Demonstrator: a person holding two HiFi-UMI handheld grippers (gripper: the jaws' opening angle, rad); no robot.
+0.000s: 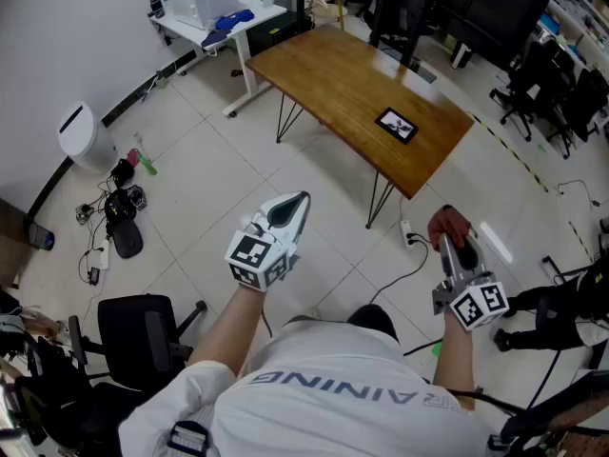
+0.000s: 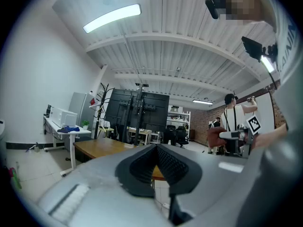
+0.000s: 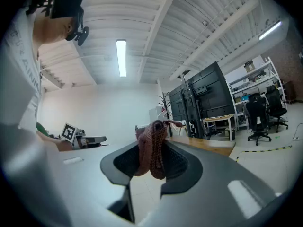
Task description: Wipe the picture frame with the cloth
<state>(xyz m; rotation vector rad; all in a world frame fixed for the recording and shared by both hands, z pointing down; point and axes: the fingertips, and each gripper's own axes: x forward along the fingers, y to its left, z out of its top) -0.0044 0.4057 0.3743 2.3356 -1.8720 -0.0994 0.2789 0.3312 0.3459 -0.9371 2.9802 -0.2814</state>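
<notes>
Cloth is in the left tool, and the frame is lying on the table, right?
Not quite. The cloth is in the right tool, not the left; the right gripper view shows it pinched between the jaws. The left tool is shut on nothing. The frame is lying on the table, as you said.

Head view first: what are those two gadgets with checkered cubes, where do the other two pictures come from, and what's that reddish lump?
A person, not a robot, holds a gripper in each hand. The head view comes from a camera on the person's head, looking down. The other two come from cameras riding on the grippers, looking along their jaws. The left gripper is shut and empty. The right gripper is shut on the cloth, a reddish-brown knit. The picture frame lies on the wooden table ahead.
</notes>
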